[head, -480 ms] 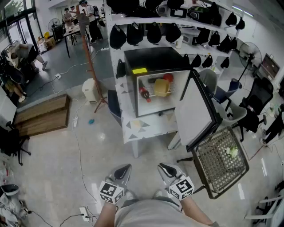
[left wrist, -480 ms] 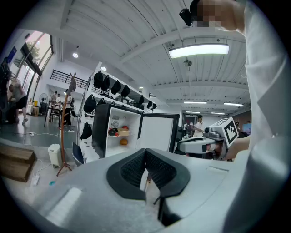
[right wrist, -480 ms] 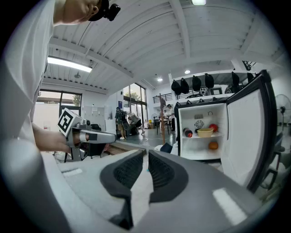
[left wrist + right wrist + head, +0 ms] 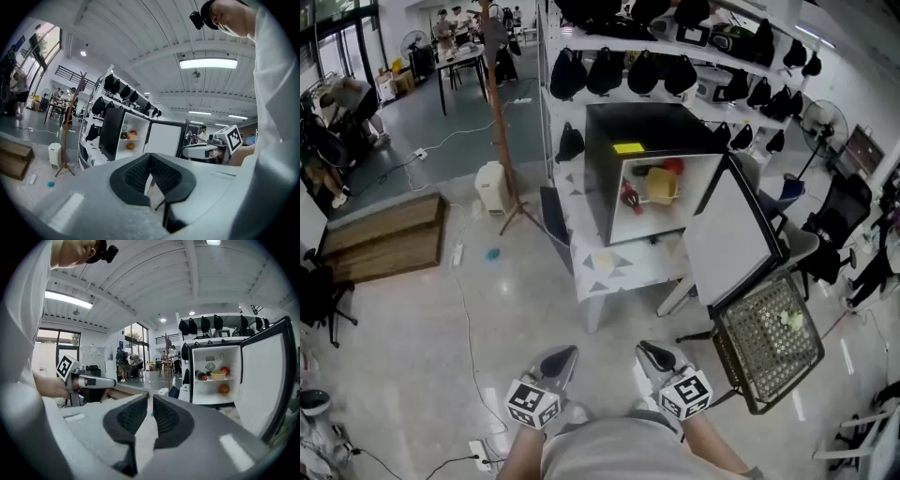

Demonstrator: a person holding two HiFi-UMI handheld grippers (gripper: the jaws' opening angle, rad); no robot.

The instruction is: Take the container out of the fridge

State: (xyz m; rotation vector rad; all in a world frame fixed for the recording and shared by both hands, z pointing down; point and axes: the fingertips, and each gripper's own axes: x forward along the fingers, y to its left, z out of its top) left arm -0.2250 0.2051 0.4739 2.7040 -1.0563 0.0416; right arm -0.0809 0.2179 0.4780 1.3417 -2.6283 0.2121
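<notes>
**Operator:** Currently, what state is each gripper in?

**Technician:** Left gripper (image 4: pixel 150 158): closed, pads meeting at the tips, nothing held. Right gripper (image 4: pixel 151 400): jaws drawn in to a thin slit, nothing between them. The two sit side by side and point forward toward the fridge (image 4: pixel 628 131).

**Operator:** Where is the container?

**Technician:** The yellow container (image 4: pixel 662 186) sits on the upper shelf inside the fridge. It is well ahead of both grippers and slightly right of the right gripper's line. Neither gripper touches it.

**Operator:** What surrounds it?

**Technician:** On the same shelf, a red-capped bottle (image 4: pixel 630 198) lies left of the container. A red round item (image 4: pixel 674 166) sits behind the container. An orange fruit (image 4: pixel 224 388) rests on the shelf below. The fridge door (image 4: pixel 731 244) stands open, ahead and right of the right gripper. The fridge stands on a white tabletop (image 4: pixel 619 267) ahead of both grippers.
</notes>
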